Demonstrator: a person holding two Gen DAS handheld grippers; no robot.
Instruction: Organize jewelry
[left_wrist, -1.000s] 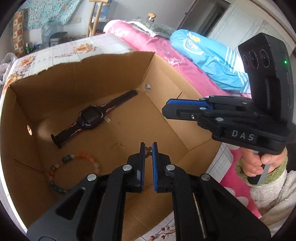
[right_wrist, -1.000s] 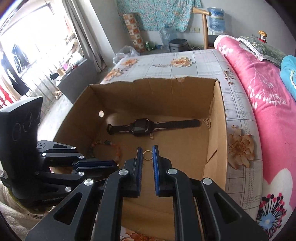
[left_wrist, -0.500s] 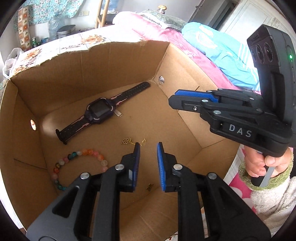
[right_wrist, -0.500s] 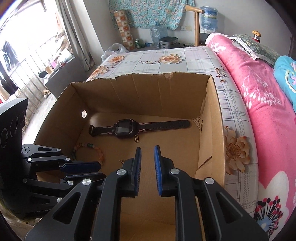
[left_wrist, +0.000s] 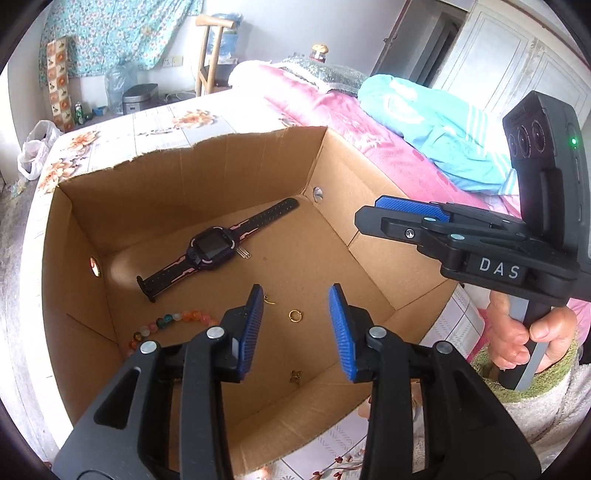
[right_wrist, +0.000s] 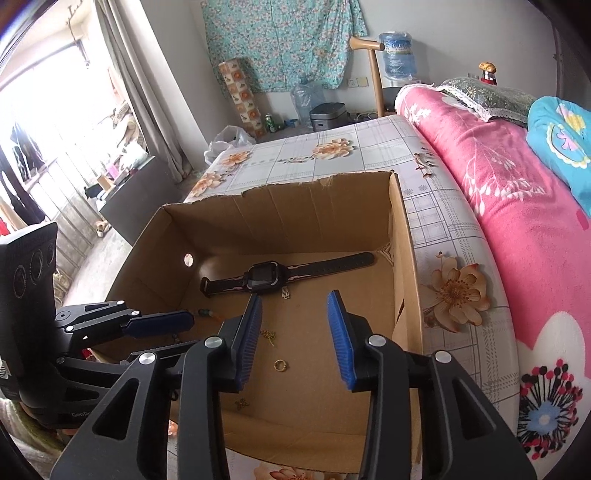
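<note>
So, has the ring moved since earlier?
Yes. The ring dropped from the right gripper, whose jaws have just been opening, onto the box floor, nearer than the watch.

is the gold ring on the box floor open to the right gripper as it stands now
Probably yes. The gold ring lies alone on the cardboard box floor, below the right gripper, whose jaws have just been opening and hold nothing. The open top leaves the way down free.

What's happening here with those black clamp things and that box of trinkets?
A person holds two hand-held tongs over a cardboard box on a bed. The left tongs and right tongs have both just been opening and grip nothing. On the box floor lie a watch, a bead bracelet, a gold ring and a few small gold pieces.
</note>
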